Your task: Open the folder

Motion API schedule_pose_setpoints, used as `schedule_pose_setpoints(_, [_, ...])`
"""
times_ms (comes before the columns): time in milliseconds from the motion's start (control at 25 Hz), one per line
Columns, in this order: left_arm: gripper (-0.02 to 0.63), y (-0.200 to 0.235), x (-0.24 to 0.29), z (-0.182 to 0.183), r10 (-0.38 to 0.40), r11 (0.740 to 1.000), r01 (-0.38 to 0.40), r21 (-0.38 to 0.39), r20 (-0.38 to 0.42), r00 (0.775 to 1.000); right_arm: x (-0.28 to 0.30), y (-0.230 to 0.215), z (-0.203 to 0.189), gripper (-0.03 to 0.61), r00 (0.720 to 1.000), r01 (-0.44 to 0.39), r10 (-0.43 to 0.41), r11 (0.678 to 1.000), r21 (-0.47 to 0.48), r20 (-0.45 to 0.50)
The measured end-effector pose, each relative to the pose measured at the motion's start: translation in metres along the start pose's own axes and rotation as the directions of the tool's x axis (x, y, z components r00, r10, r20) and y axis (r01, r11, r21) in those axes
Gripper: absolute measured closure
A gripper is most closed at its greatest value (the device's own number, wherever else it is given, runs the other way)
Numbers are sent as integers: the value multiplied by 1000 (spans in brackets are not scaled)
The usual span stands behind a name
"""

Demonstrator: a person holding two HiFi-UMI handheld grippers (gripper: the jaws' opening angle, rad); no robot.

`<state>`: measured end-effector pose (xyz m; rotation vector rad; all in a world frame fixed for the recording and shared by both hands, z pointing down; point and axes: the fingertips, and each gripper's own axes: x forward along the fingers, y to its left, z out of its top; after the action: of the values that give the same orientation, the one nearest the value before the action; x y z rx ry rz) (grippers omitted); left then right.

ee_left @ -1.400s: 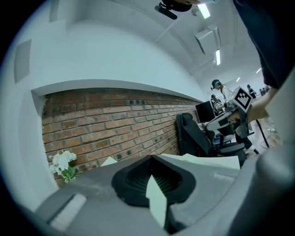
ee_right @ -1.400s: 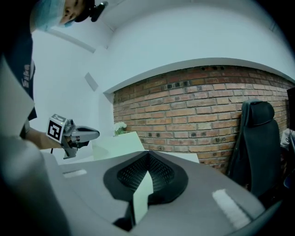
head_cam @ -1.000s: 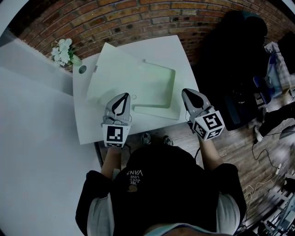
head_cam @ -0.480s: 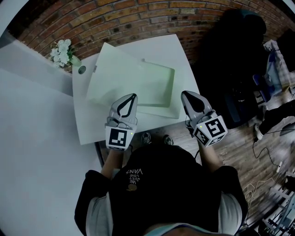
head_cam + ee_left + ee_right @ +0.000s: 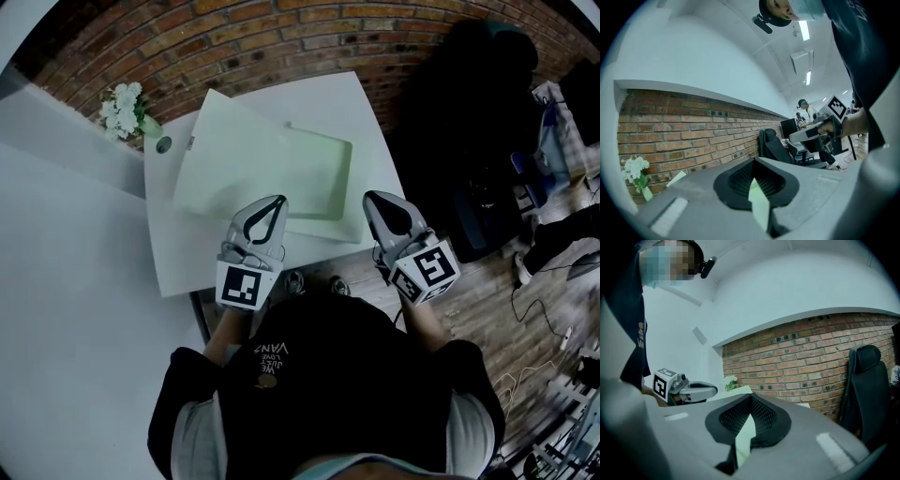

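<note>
My left gripper [image 5: 277,201] clamps the pale green folder's [image 5: 323,178] cover [image 5: 225,159] to swing it up; my right gripper [image 5: 368,198] pinches the folder's right edge, apparently anchoring it.

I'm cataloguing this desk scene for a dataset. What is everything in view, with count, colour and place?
folder: one, pale green, lying on the table
table: one, white, before the brick wall
flowers: one bunch, white, by the table's far left corner
office chair: one, black, against the wall
brick wall: one, red-brown, behind the table
left gripper: one, grey, jaws together, over the folder's near edge
right gripper: one, grey, jaws together, just right of the folder
</note>
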<state>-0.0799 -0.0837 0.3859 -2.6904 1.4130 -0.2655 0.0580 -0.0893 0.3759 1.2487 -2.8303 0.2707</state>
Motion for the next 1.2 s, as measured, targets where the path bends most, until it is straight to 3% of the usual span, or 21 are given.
schedule_pose_setpoints(440, [614, 3, 2, -5, 11, 999, -11, -39, -9, 1000, 1, -6, -20, 580, 998, 26, -28, 999, -26, -63])
schedule_pose_setpoints(1200, [614, 9, -2, -10, 13, 998, -13, -67, -5, 1000, 4, -5, -25, 580, 996, 52, -53, 998, -20, -66])
